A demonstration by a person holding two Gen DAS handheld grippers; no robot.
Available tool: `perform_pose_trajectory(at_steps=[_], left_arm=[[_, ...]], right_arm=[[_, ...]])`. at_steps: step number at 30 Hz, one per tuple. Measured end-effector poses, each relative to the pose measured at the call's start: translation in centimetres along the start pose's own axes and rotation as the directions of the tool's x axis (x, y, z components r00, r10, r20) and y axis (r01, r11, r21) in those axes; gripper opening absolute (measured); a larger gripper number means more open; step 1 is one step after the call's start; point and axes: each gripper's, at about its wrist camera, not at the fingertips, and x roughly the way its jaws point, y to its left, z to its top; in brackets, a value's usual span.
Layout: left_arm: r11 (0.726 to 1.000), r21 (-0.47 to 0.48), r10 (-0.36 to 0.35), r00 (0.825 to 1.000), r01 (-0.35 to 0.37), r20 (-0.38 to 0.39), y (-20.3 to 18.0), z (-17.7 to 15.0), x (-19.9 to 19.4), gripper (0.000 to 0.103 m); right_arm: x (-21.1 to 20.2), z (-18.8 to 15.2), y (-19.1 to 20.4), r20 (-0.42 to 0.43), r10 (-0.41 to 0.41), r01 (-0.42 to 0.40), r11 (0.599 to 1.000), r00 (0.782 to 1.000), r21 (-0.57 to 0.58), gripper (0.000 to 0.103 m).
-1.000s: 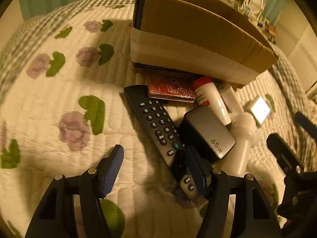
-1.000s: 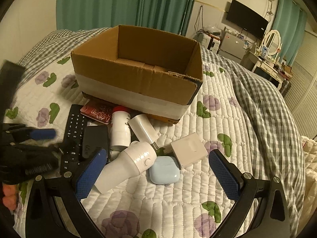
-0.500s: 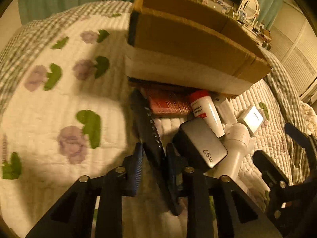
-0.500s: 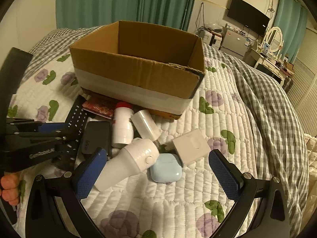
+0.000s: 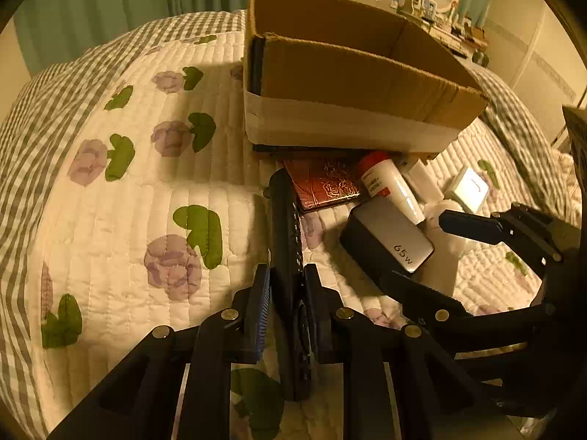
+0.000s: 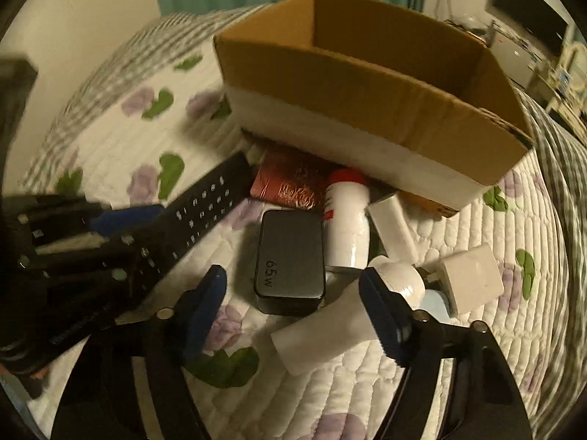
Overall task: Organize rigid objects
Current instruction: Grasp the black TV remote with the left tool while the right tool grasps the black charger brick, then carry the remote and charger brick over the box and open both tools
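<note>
My left gripper [image 5: 286, 286] is shut on the black remote control [image 5: 288, 227], held on edge and lifted above the quilt; it also shows in the right wrist view [image 6: 205, 209]. The open cardboard box [image 5: 348, 84] stands behind the pile. My right gripper [image 6: 293, 293] is open, its jaws either side of the black 65W charger [image 6: 290, 260] and close above it. The left gripper shows in the right wrist view [image 6: 121, 220], and the right gripper in the left wrist view [image 5: 433, 253].
On the flowered quilt [image 5: 110, 220] in front of the box lie a red patterned case [image 6: 290, 183], a red-capped white bottle [image 6: 346, 220], a small white cylinder [image 6: 390, 229], a large white tube [image 6: 348, 311], a white adapter [image 6: 469, 275] and a pale blue earbud case [image 6: 434, 302].
My left gripper closed on the remote and lifted it, turning it on edge. My right gripper moved left and forward over the charger.
</note>
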Motion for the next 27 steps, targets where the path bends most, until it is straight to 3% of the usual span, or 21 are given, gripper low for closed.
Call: perform_pose_trajectory(at_steps=[3,5,9,13,17,23,27], left_arm=[[1.000,0.018,0.014,1.000,-0.014,-0.016,-0.3,0.4,0.7,0.019],[0.999,0.029,0.029,0.999,-0.028,-0.035,-0.4,0.7,1.6,0.023],[0.999,-0.046,-0.017,0.999,0.015,-0.046,0.4,0.8,2.8,0.023],[1.000,-0.020,-0.002,1.000,0.002,-0.012,-0.1,0.3,1.6,0.020],[1.000,-0.031,0.007,1.000,-0.006,0.026,-0.4,0.2,-0.6,0.020],[1.000,-0.013,0.021,0.993,-0.019,0.115,-1.4,1.3,-5.2,0.020],[1.000,-0.009,-0.007,0.983,0.009,0.184,-1.9,3.1,-8.5,0.020]], right_arm=[[1.5,0.1,0.1,-0.052,0.053,-0.053,0.999,0.997,0.012,0.054],[2.3,0.3,0.2,-0.047,0.041,-0.041,0.999,0.998,0.007,0.052],[3.2,0.7,0.1,-0.051,0.023,-0.022,1.000,0.998,0.014,0.042],[2.0,-0.1,-0.3,0.012,0.044,-0.045,0.997,0.999,0.060,0.042],[0.2,-0.7,0.3,0.058,0.016,-0.018,0.999,0.998,0.050,0.042],[-5.0,-0.8,-0.3,0.141,-0.018,0.009,0.998,0.990,0.060,0.042],[-8.9,0.1,-1.3,0.221,-0.029,0.010,0.996,0.975,0.087,0.042]])
